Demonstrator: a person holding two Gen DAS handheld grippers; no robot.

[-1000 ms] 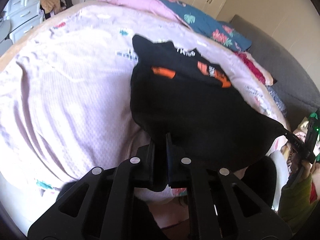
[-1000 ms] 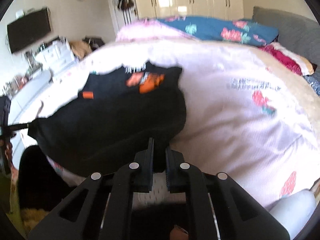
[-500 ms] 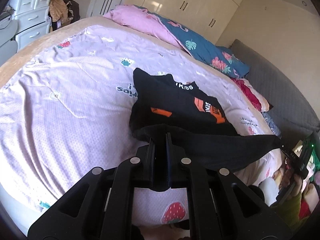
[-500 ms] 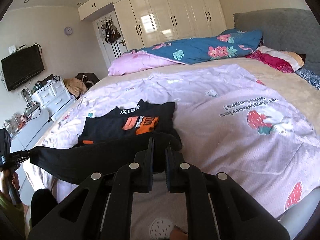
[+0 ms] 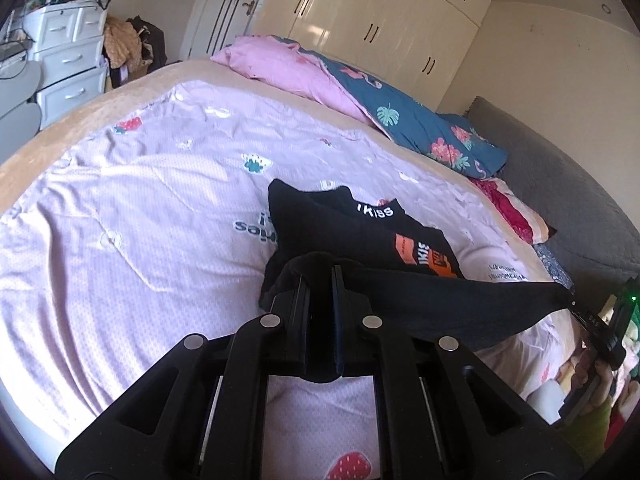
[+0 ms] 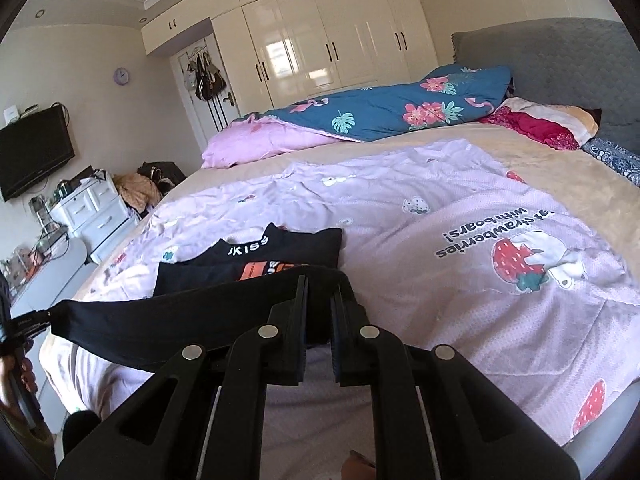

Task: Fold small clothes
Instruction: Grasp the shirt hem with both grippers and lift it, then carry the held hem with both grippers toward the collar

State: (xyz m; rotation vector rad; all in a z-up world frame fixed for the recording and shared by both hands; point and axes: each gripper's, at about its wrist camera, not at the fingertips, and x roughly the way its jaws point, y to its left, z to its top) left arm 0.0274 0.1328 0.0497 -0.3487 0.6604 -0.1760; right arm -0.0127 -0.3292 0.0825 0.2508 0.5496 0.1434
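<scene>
A small black T-shirt (image 5: pixel 360 236) with an orange print and white "KISS" lettering lies on the pink strawberry bedspread (image 5: pixel 140 220). Its collar end rests flat on the bed; its hem is lifted and stretched taut between both grippers. My left gripper (image 5: pixel 320 280) is shut on one hem corner. My right gripper (image 6: pixel 318 292) is shut on the other corner; the shirt (image 6: pixel 280 252) lies just beyond it. The raised hem hangs above the printed front. Each gripper shows at the edge of the other's view.
Pink and teal floral duvets (image 6: pixel 380 112) are piled at the far side of the bed. A grey headboard (image 6: pixel 560 60) and red pillow are at the right. White drawers (image 5: pixel 64 56) and cream wardrobes (image 6: pixel 320 48) stand beyond the bed.
Both grippers have lifted the hem and carried it forward over the shirt toward the collar. The fabric, which was hanging wide and low, is now a narrow taut band above the print.
</scene>
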